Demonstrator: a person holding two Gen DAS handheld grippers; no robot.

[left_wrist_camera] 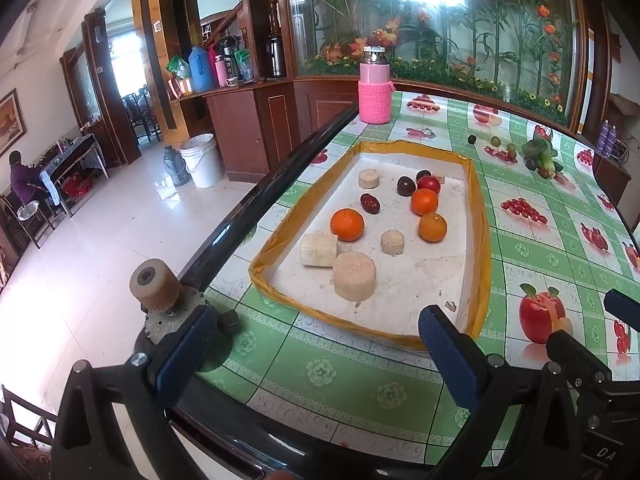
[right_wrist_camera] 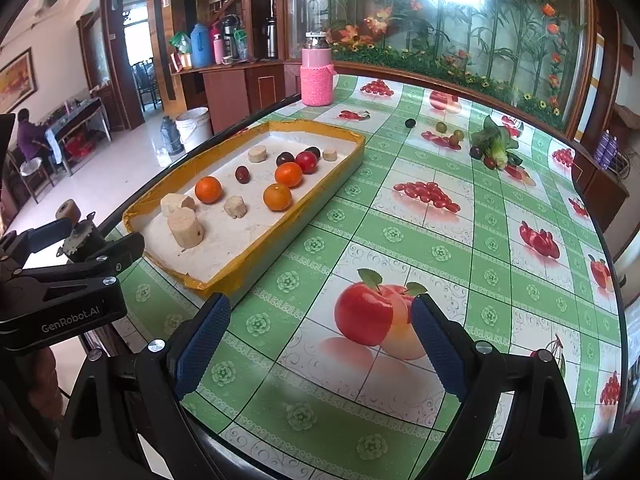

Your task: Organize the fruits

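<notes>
From my left wrist camera, the left hand-held gripper (left_wrist_camera: pixel 316 344) hangs with its blue pads wide apart and nothing between them, hovering over the near edge of the table (left_wrist_camera: pixel 360 392) just short of the tray (left_wrist_camera: pixel 478 240). The yellow-rimmed tray holds three oranges: one at the left (left_wrist_camera: pixel 347 224), one at the near right (left_wrist_camera: pixel 432 227) and one behind it (left_wrist_camera: pixel 424 201), which touches a red tomato (left_wrist_camera: pixel 429 184). Dark plums (left_wrist_camera: pixel 369 203) lie among them, along with pale cork-like cylinders (left_wrist_camera: pixel 355 275), the biggest nearest me.

This view alone shows the small wooden knob (left_wrist_camera: pixel 155 286) on a metal bracket close up, beside my left finger at the table edge.

The right wrist camera gives the wider table. The right hand-held gripper (right_wrist_camera: pixel 320 342) is likewise spread open and empty, over the printed apple on the tablecloth, well to the right of the tray (right_wrist_camera: pixel 280 216). From here I can see the side of the left hand-held gripper (right_wrist_camera: pixel 60 280) at the tray's near corner, which its own camera cannot show.

Both views catch loose fruit outside the tray at the far side: a dark round one (right_wrist_camera: pixel 410 123), small green ones (right_wrist_camera: pixel 441 127) and a heap of leafy greens with corn (right_wrist_camera: pixel 496 146), well apart from the tray. A pink bottle (right_wrist_camera: pixel 317 70) stands at the far table edge.
</notes>
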